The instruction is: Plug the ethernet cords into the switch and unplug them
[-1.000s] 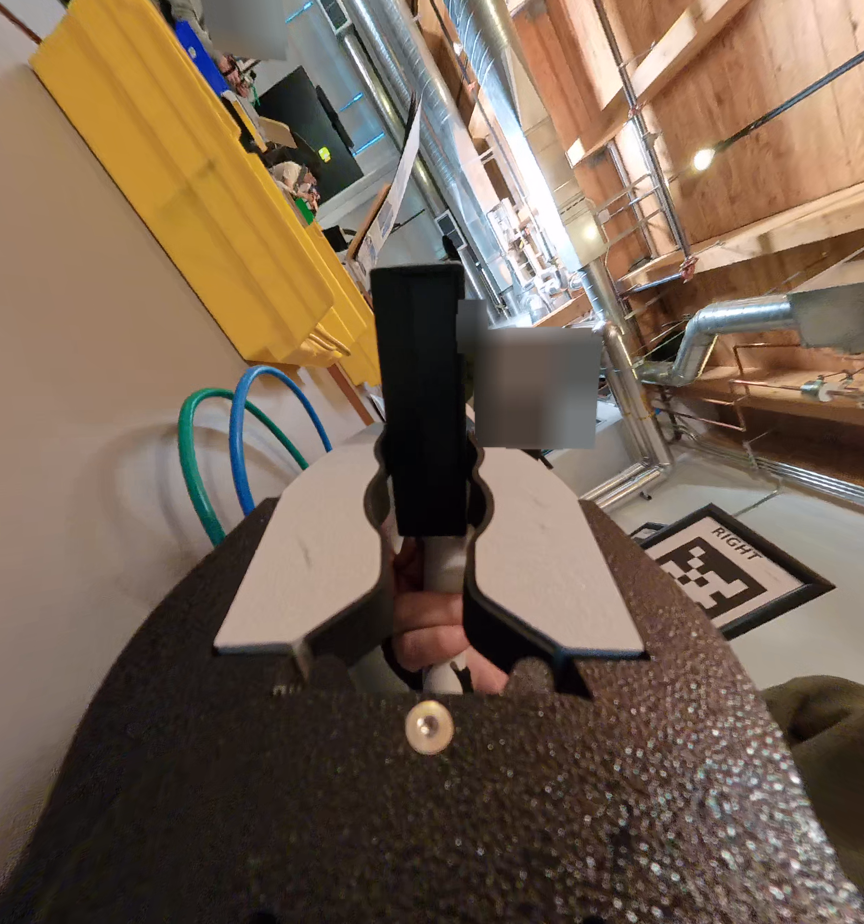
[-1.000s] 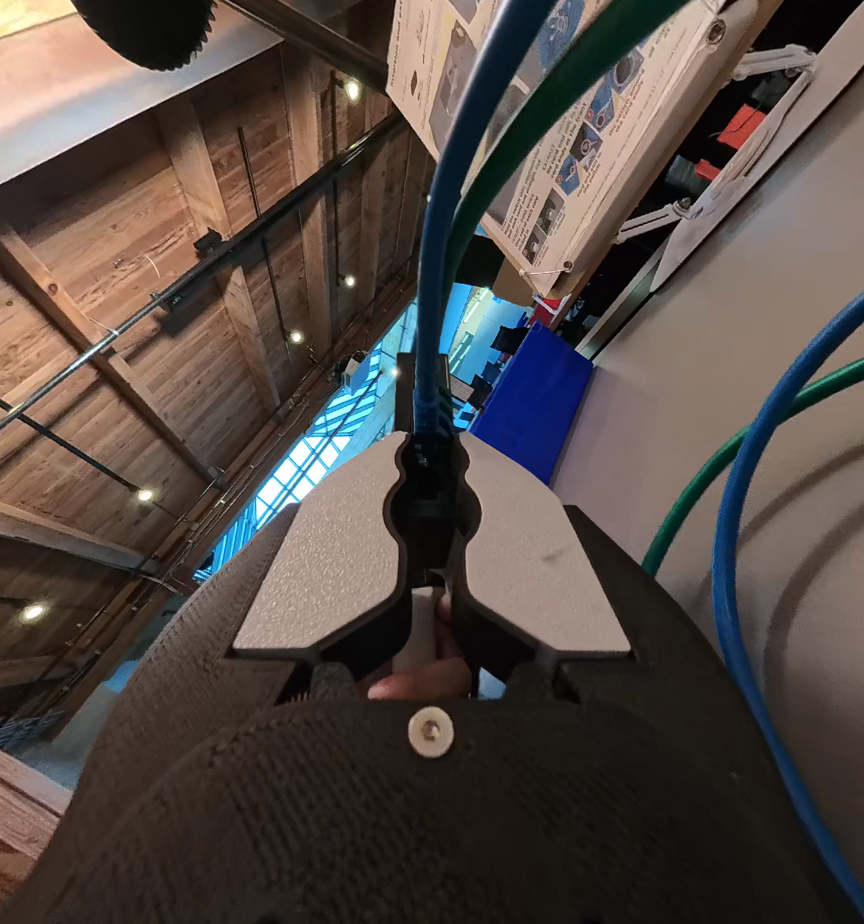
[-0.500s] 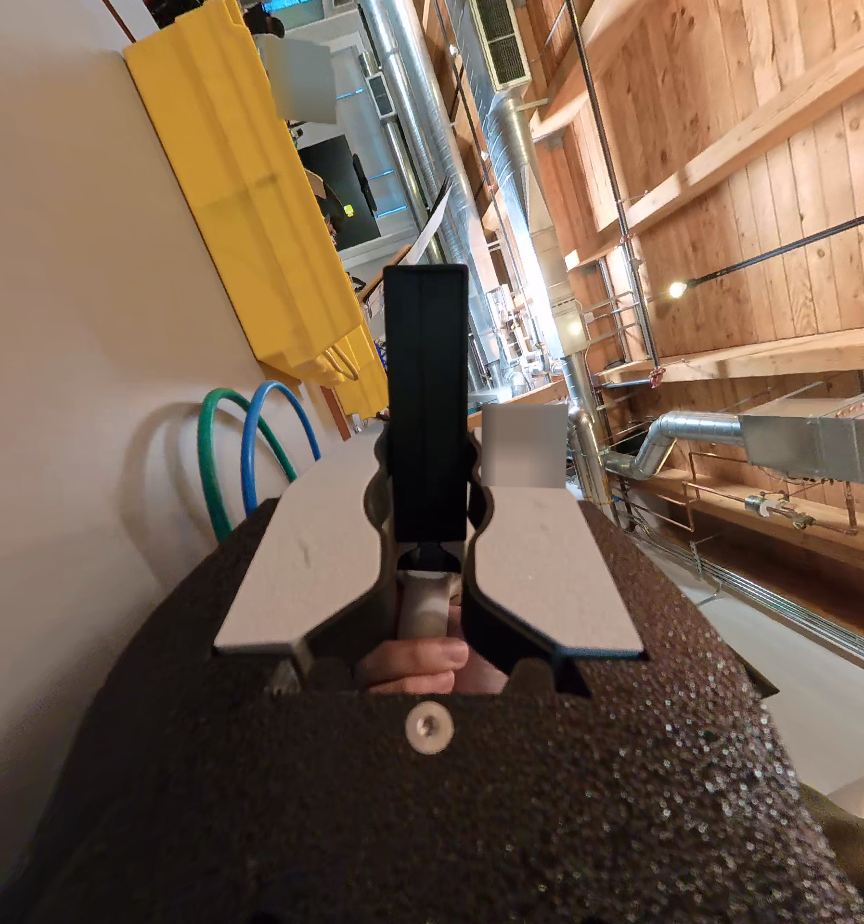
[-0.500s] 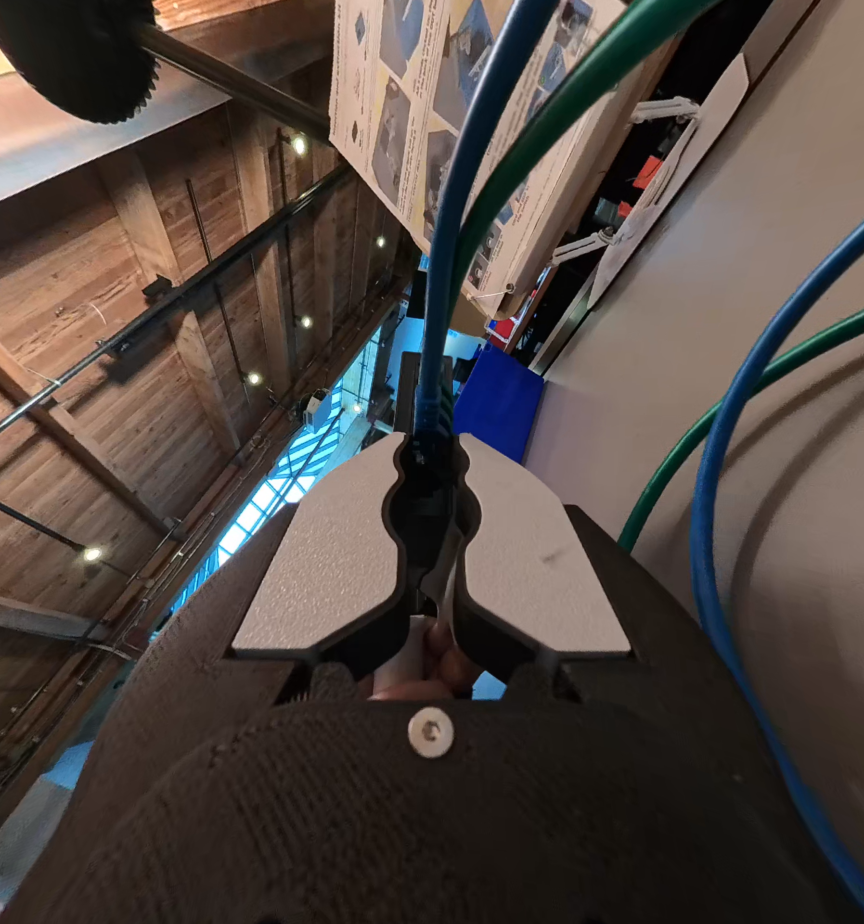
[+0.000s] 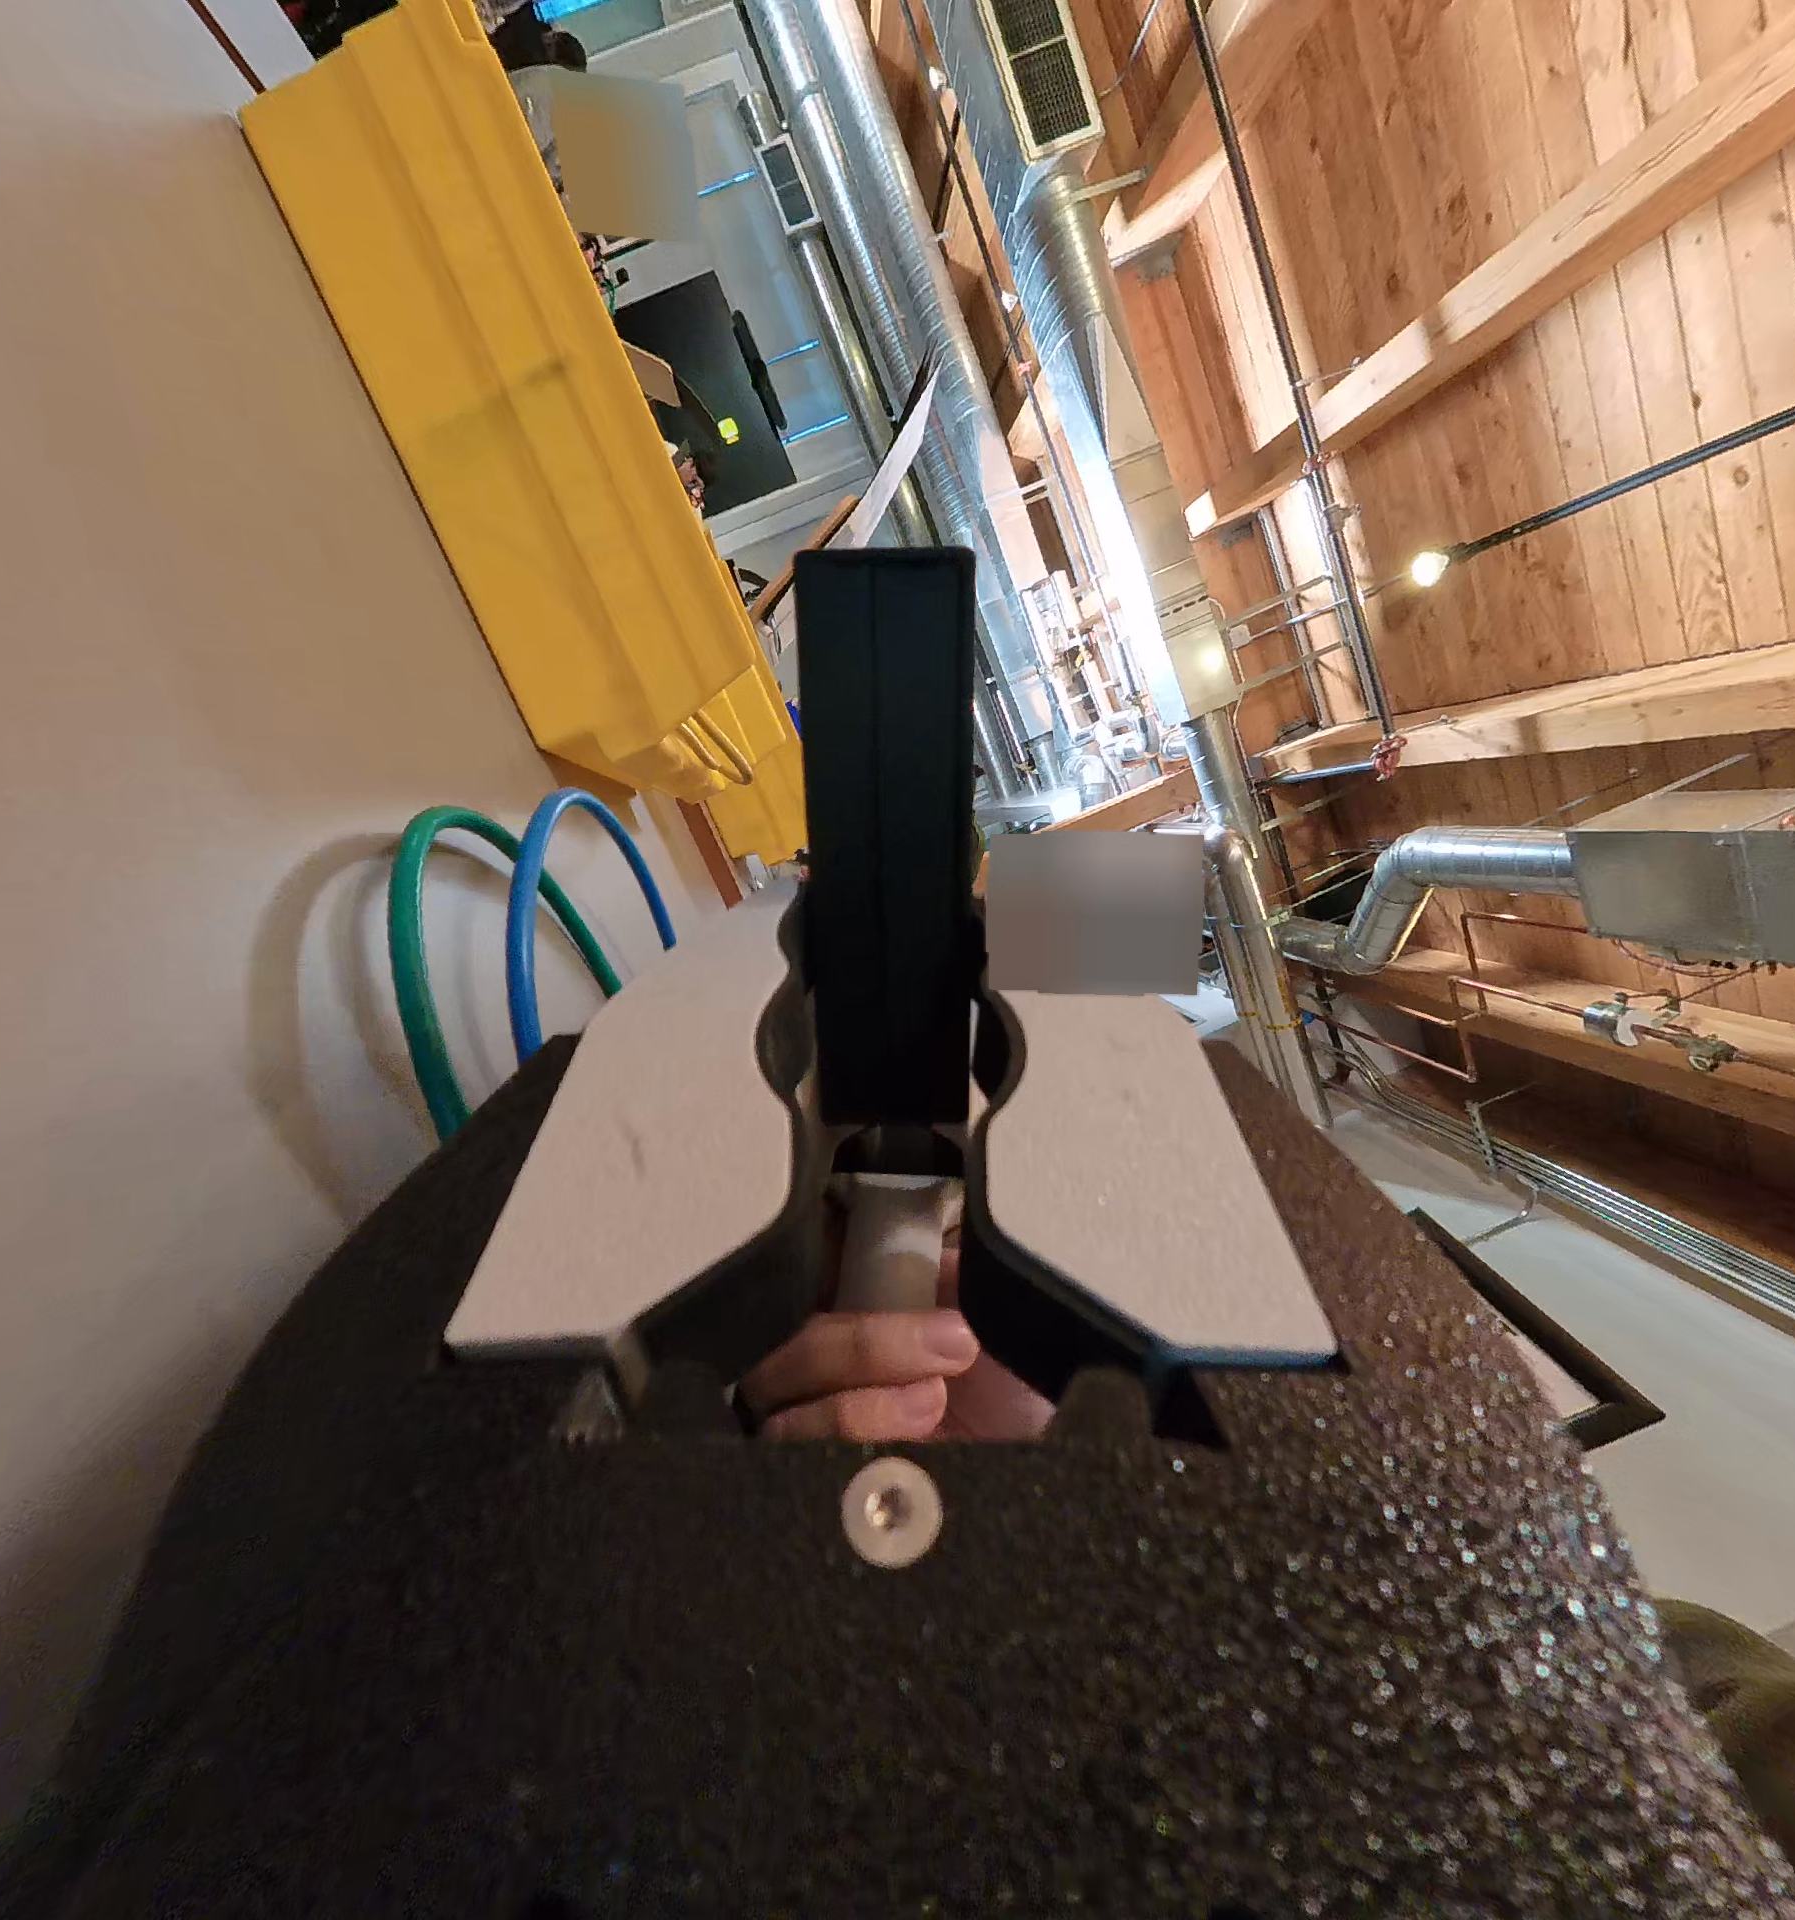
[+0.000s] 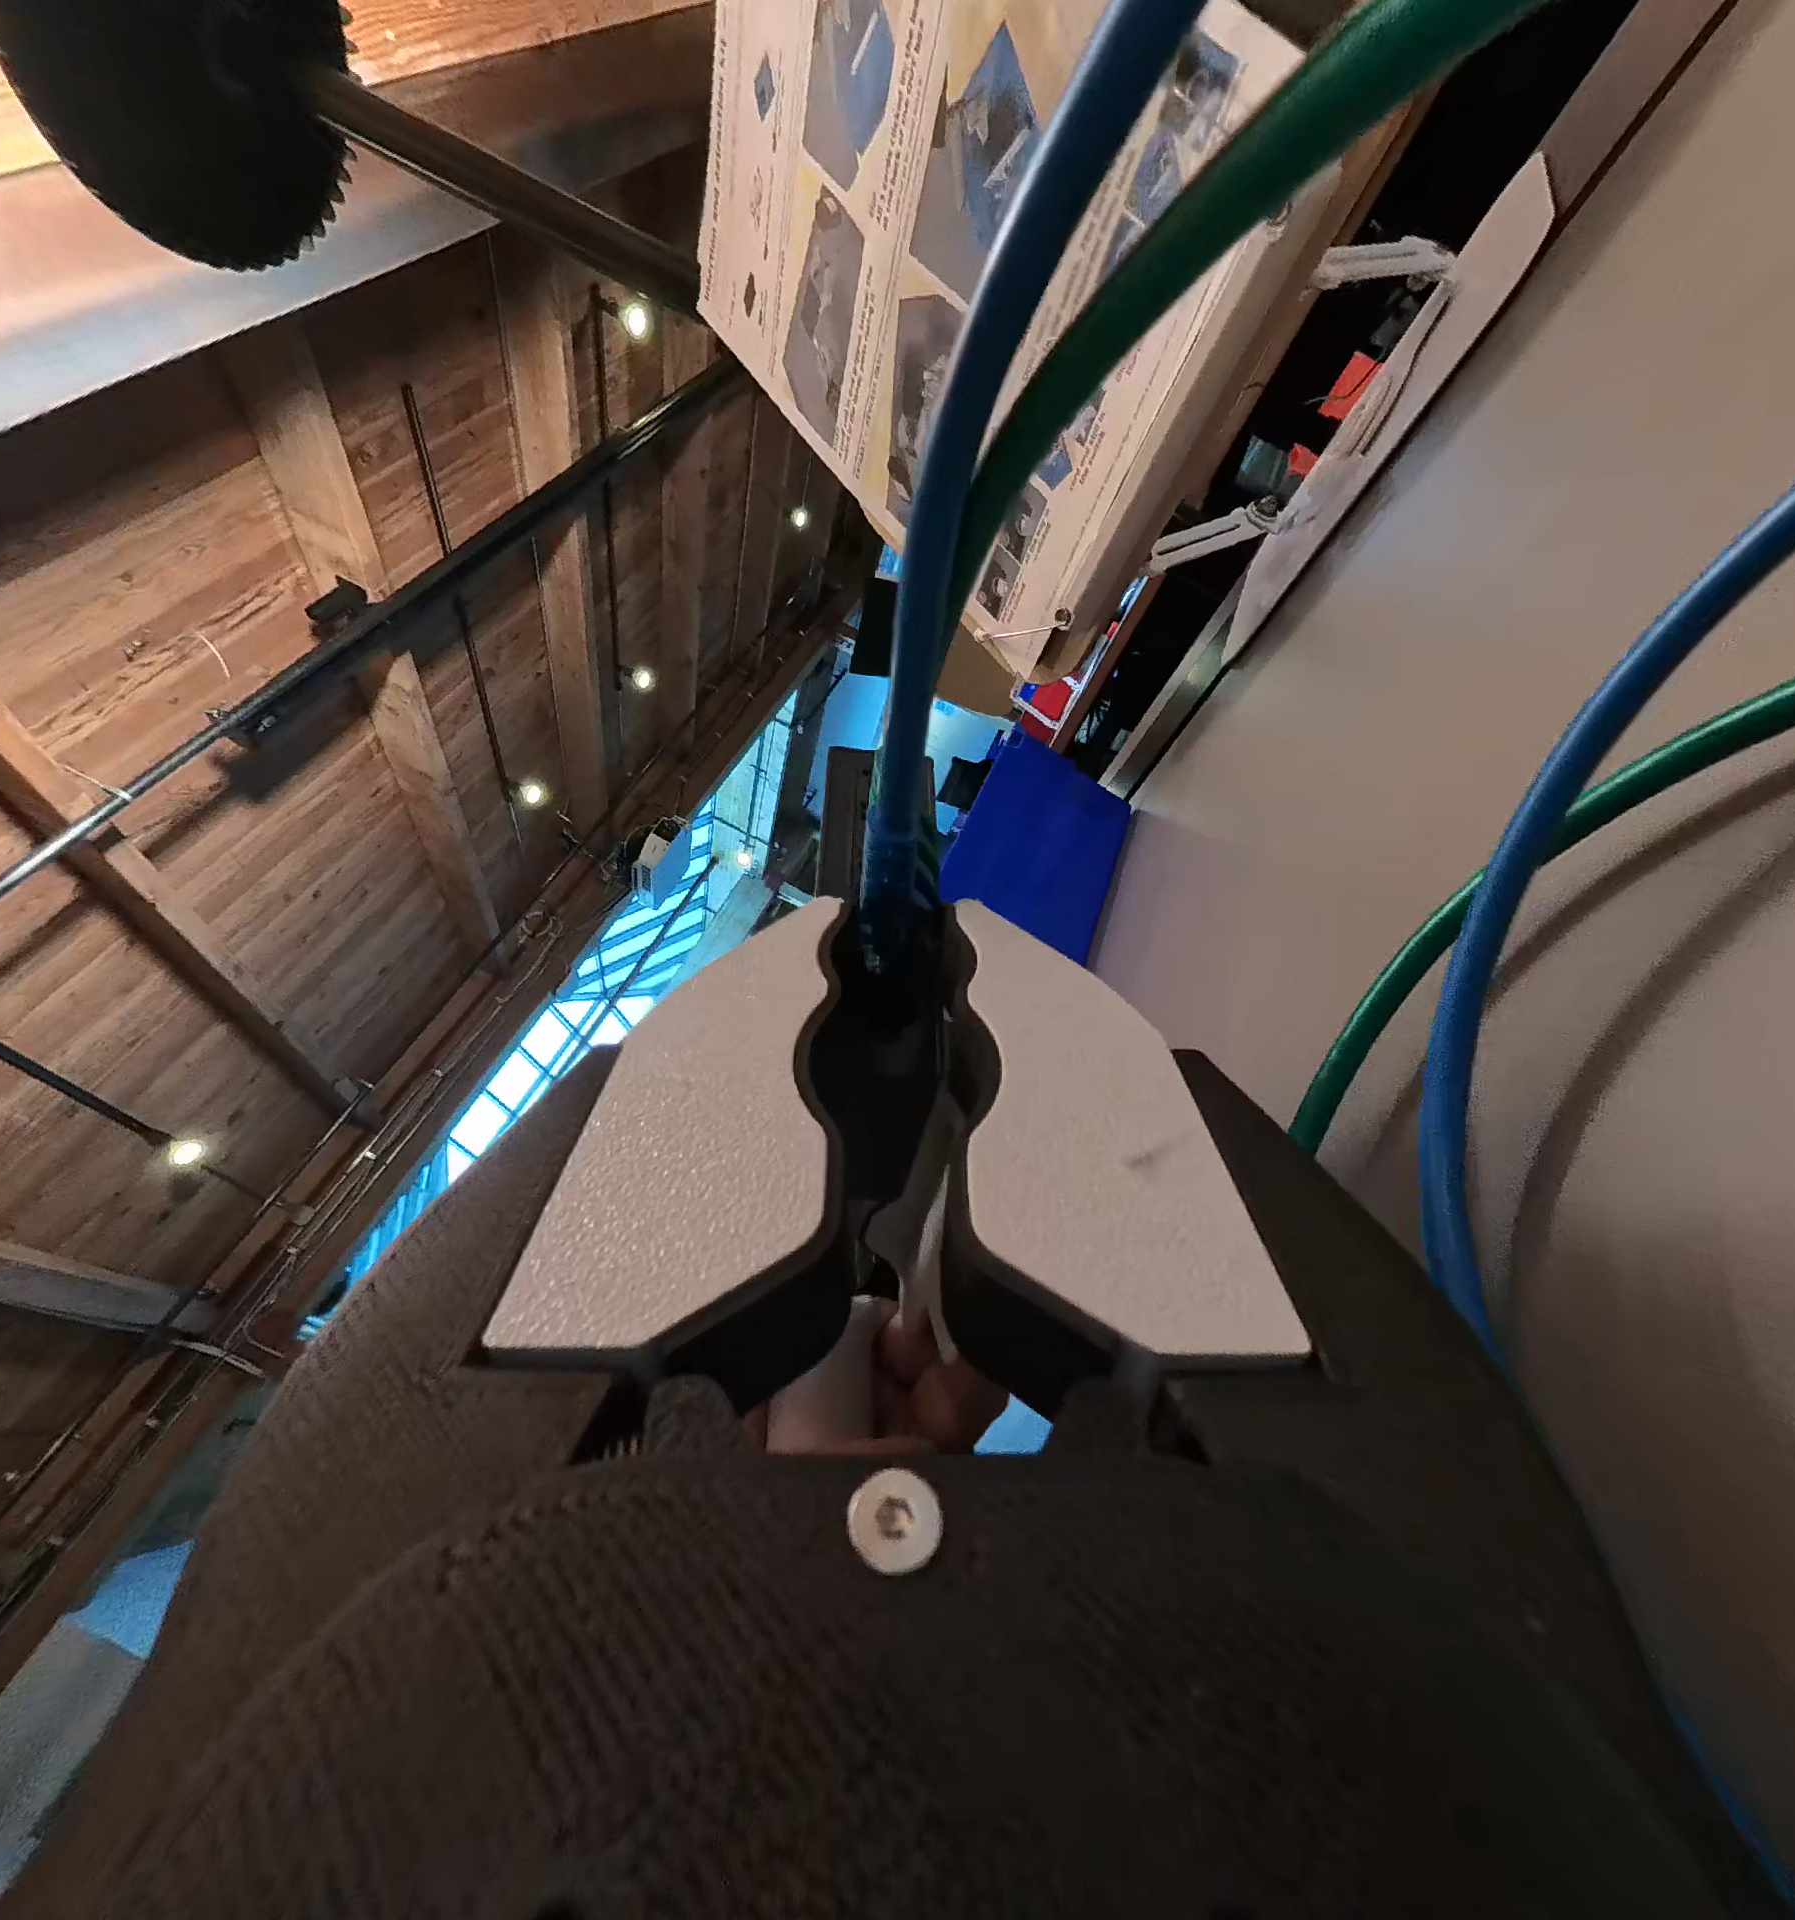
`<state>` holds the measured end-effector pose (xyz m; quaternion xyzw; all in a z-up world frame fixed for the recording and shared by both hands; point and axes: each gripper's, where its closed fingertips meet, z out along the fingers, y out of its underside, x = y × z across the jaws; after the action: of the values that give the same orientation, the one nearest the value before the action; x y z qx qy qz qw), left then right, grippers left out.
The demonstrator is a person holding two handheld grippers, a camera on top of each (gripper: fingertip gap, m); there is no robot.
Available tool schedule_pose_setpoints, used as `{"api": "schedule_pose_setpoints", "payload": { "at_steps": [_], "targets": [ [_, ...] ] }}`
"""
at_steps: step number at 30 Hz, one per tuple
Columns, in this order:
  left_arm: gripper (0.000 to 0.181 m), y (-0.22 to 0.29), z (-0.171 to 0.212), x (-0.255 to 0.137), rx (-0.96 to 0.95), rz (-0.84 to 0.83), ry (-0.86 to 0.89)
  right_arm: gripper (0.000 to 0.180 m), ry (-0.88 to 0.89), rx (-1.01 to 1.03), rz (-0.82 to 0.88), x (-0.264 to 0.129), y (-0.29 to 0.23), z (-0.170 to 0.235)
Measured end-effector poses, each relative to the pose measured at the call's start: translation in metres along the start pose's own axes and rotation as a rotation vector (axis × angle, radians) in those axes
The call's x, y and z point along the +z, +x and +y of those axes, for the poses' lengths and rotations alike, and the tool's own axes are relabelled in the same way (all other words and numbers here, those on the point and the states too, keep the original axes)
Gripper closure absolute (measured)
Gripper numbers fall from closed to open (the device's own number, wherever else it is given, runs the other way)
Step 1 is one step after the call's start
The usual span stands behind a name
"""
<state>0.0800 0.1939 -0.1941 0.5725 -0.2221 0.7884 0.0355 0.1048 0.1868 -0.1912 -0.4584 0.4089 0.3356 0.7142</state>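
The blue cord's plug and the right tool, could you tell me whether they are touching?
Touching. The right wrist view shows the right tool shut on the blue cord just behind its plug, both fingers pressed against it with no gap.

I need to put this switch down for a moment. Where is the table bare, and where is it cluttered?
Left wrist view: the table is bare from the yellow bins down to the green cord loop. Right wrist view: bare between the cords and the blue bin. Crowded where the green and blue cord loops lie.
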Motion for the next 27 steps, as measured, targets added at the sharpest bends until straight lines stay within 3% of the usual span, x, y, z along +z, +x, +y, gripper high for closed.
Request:
{"api": "schedule_pose_setpoints", "payload": {
  "at_steps": [27],
  "targets": [
    [0.154,-0.009,-0.009,-0.008,0.043,-0.073,0.087,0.165,-0.151,0.039,-0.020,0.014,0.009,0.009]
  ]
}}
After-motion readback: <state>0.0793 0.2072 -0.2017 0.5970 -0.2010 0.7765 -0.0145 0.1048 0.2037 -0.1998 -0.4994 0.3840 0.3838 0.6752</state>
